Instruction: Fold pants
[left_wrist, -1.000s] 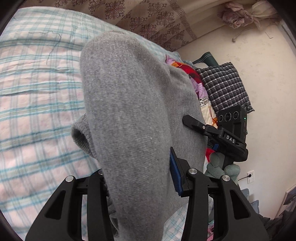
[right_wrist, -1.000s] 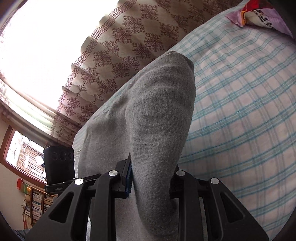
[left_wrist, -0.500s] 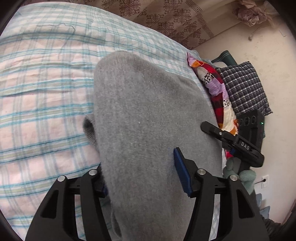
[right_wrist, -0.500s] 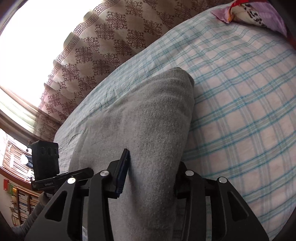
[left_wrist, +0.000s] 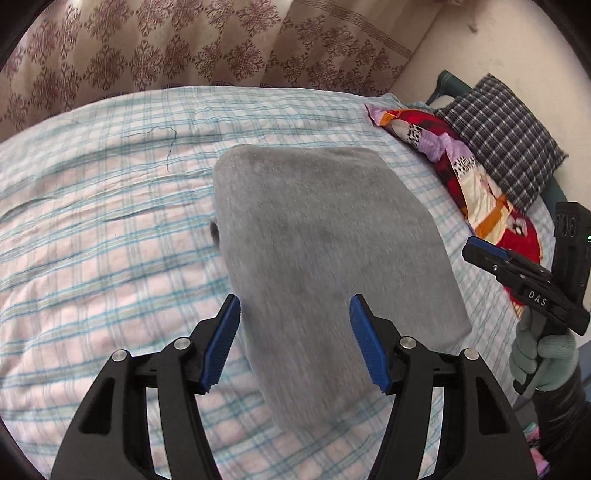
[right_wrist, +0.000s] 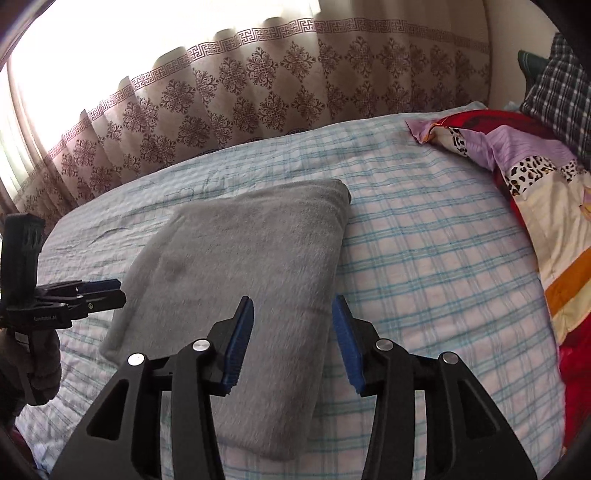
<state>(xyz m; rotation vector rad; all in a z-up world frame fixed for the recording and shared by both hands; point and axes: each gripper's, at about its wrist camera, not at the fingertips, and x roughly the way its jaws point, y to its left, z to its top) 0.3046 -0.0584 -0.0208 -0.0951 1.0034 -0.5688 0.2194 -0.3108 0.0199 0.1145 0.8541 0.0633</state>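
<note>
Two gripper sets parted (empty) (left_wrist: 295, 343) (right_wrist: 293, 341), folded pants (left_wrist: 325, 236) free, quilt (left_wrist: 469, 173) beside.

Open bed (left_wrist: 92, 258) lies left of the folded pants (left_wrist: 325, 240); quilt (left_wrist: 472, 177) and pillow (left_wrist: 506, 136) block the right; curtain (right_wrist: 258, 92) closes the far edge.

White capital letters "DAS" stand on the side of the black plastic two-finger right gripper (left_wrist: 480, 254), seen in the left wrist view. In the right wrist view, a small pale print sits on the black plastic left gripper (right_wrist: 110, 290), too blurred to read
</note>
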